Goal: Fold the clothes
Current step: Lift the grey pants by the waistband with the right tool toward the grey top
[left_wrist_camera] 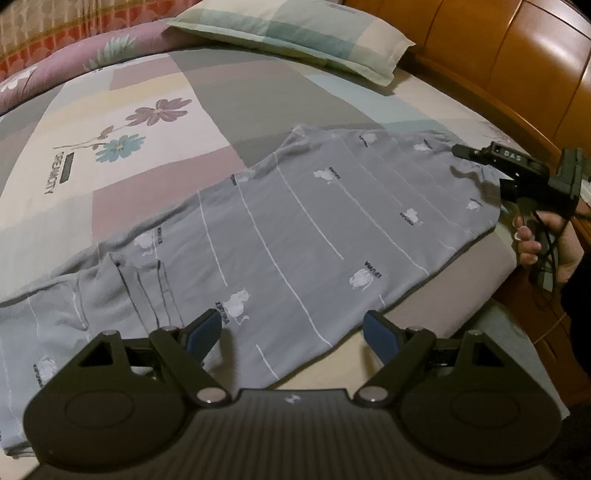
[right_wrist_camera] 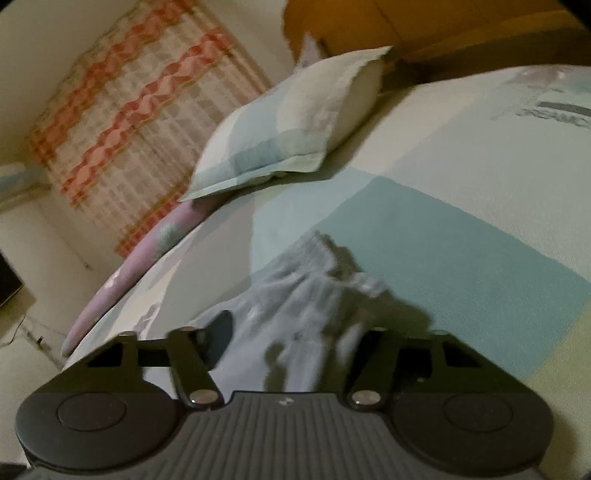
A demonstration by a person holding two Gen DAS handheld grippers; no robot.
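Where headboard point(left_wrist_camera: 517, 55) meets wall, pillow point(left_wrist_camera: 295, 33) tops patchwork bedsheet point(left_wrist_camera: 147, 110).

The garment point(left_wrist_camera: 314, 221) is grey with thin white stripes, small white cat prints and dark lettering. The bedsheet point(left_wrist_camera: 155, 122) under it is a patchwork of grey, cream, mauve and pale teal blocks, with a mauve and a teal flower. Beyond the garment, the pillow point(left_wrist_camera: 295, 33) is checked in cream and teal. The headboard point(left_wrist_camera: 517, 55) beside the pillow is glossy orange-brown wood.
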